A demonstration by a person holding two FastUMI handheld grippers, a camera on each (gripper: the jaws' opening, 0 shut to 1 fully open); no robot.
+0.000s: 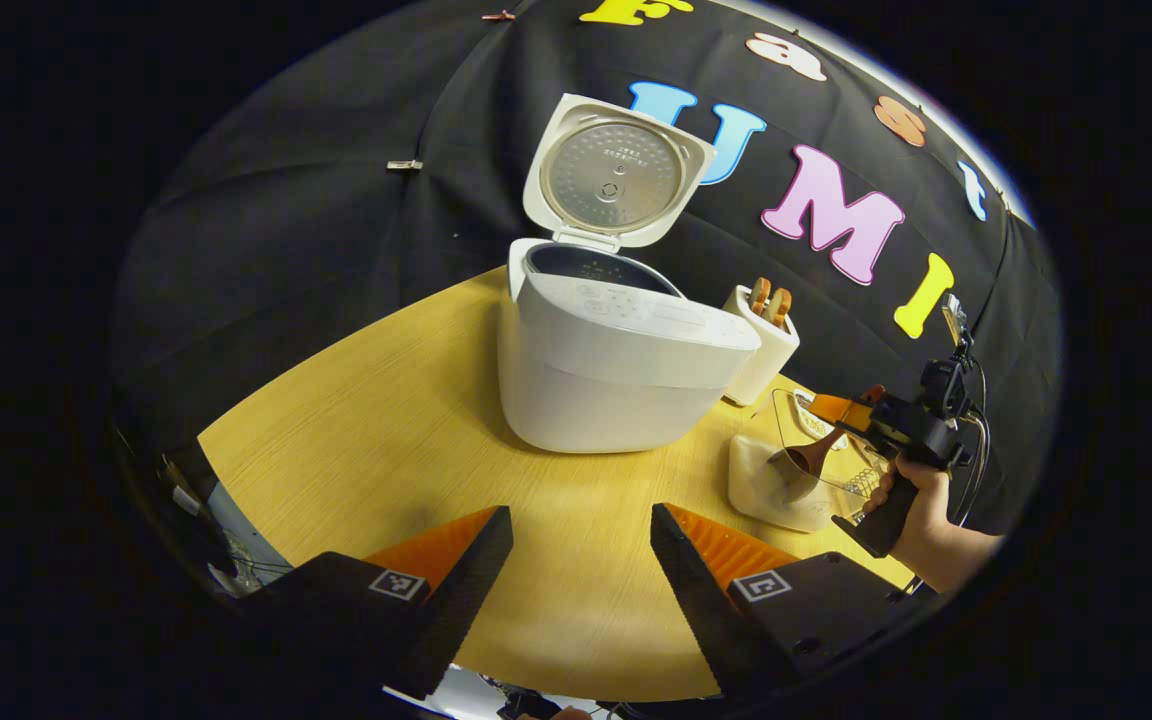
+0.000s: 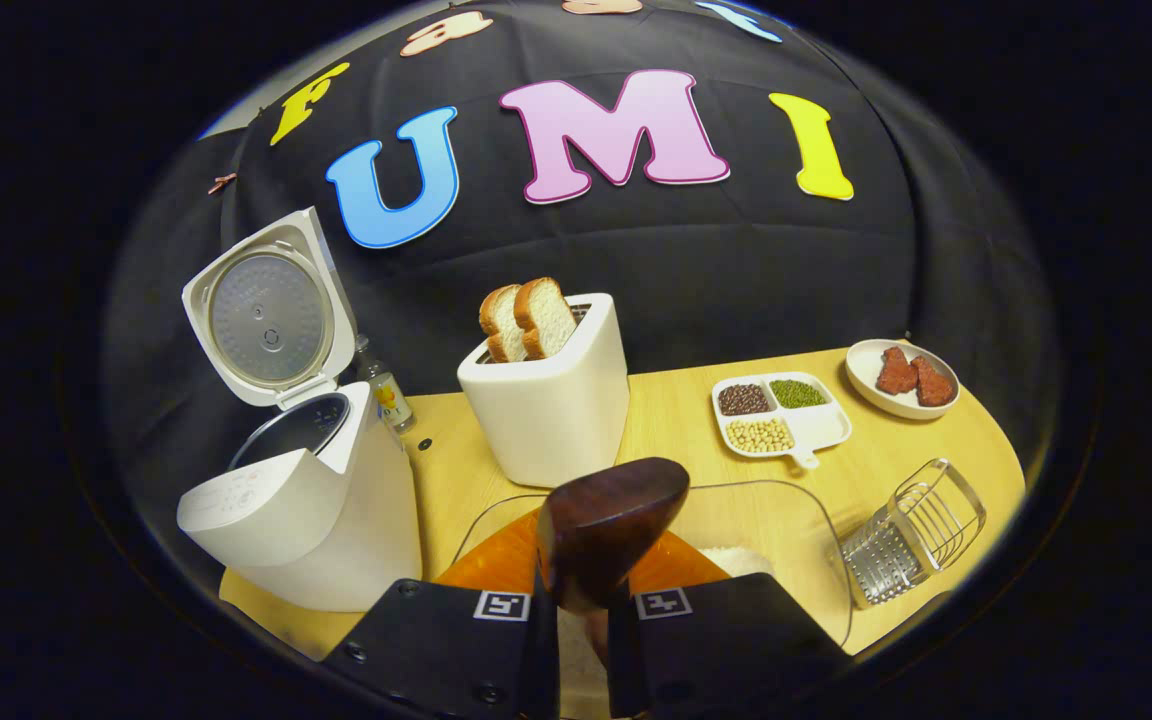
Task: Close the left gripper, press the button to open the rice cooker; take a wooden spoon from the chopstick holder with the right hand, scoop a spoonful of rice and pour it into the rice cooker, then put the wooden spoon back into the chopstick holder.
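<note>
The white rice cooker (image 1: 616, 370) stands open on the wooden table, its lid (image 1: 616, 175) upright and the dark inner pot showing. My left gripper (image 1: 581, 520) hovers open in front of it, holding nothing. In the right gripper view the cooker (image 2: 301, 520) sits at the left. My right gripper (image 2: 581, 600) is shut on the dark wooden spoon (image 2: 611, 525). The spoon's bowl (image 1: 798, 463) dips into a clear container of rice (image 1: 786, 490), which lies just ahead of the right gripper's fingers (image 2: 756, 520). A wire-and-metal chopstick holder (image 2: 911, 535) stands to the right.
A white toaster (image 2: 551, 410) with two bread slices stands behind the rice container. A divided dish of beans (image 2: 781, 412) and a small plate (image 2: 901, 378) lie at the back right. A little bottle (image 2: 386, 392) stands behind the cooker. A hand (image 1: 926, 520) holds the right gripper.
</note>
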